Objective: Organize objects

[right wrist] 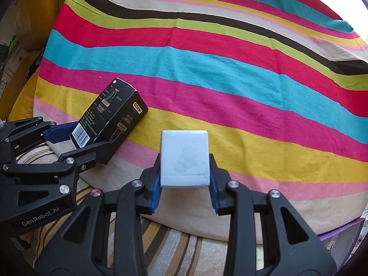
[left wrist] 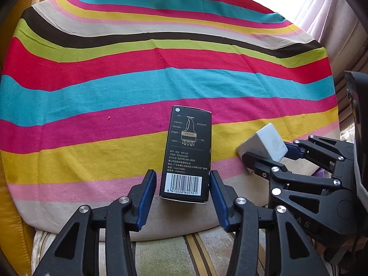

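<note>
Right now the left gripper (left wrist: pixel 183 193) has its two blue pads on either side of the black box (left wrist: pixel 186 154). The jaws are partly open. A thin gap shows on both sides of the box, so the pads sit just beside it and do not look like they squeeze it yet. The box's near end, with the barcode, lies between the fingertips, and the rest of it points away from the gripper. In the right wrist view the box looks tilted, with its far end up, but I cannot tell if it rests on the cloth (left wrist: pixel 115 80).

The right gripper (right wrist: pixel 184 181) is closed on the white block (right wrist: pixel 184 158). Both pads press its sides, and the block sticks out past the fingertips, up off the cloth. The block is to the right of the left gripper, close by.

Both grippers are side by side at the near edge of the striped cloth. Ahead of them the cloth spreads wide. Under the cloth's near edge a striped cushion (right wrist: pixel 161 241) shows. A yellow seat (left wrist: pixel 13 207) is off to the left, and a pale curtain (left wrist: pixel 333 11) hangs far off on the right.
</note>
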Motion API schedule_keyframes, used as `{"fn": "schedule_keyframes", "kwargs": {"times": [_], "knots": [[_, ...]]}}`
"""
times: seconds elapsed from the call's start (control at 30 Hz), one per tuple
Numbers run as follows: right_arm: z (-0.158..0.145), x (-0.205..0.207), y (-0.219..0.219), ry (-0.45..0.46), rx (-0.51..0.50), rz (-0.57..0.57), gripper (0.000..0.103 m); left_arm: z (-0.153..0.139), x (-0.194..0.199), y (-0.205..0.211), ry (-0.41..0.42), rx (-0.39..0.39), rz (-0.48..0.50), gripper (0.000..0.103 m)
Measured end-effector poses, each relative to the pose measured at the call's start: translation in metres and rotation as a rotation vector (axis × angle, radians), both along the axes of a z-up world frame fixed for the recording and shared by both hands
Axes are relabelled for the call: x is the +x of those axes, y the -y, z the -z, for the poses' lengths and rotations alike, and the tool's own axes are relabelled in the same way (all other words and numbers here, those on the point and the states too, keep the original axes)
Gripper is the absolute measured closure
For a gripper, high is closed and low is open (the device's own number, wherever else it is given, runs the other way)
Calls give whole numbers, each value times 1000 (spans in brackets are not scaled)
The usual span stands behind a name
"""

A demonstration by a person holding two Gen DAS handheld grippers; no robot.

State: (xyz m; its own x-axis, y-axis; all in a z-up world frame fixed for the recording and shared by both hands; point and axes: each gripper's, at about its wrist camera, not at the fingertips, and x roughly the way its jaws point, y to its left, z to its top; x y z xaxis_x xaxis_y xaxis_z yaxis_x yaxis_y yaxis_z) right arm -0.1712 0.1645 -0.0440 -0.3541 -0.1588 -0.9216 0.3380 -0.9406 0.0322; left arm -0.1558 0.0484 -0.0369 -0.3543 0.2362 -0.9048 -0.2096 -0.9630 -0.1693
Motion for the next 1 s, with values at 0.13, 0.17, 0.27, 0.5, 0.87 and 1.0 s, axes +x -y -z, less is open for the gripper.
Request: {"fn": "schedule_keyframes", "kwargs": {"times": [0.13,0.17,0.27,0.5,0.87,1.0], "knots": [[-2,2,3,-7,-2,6,64,-2,5,8,6,33,-28,43],[-1,1,5,-10,-3,6,64,0,5,7,16,35,-22,43],[0,-1,7,-22,7,-3,65,2,4,9,27,-9,-38,43],[-3,4,2,-39,20,-1,65,-1,-1,41,6,-124,-134,43],[-4,7,-1,-61,24,9,65,-11,8,34,17,126,-265,6],[-8,8,-6,-89,30,38,66,-4,-5,23,39,109,-366,5]]}}
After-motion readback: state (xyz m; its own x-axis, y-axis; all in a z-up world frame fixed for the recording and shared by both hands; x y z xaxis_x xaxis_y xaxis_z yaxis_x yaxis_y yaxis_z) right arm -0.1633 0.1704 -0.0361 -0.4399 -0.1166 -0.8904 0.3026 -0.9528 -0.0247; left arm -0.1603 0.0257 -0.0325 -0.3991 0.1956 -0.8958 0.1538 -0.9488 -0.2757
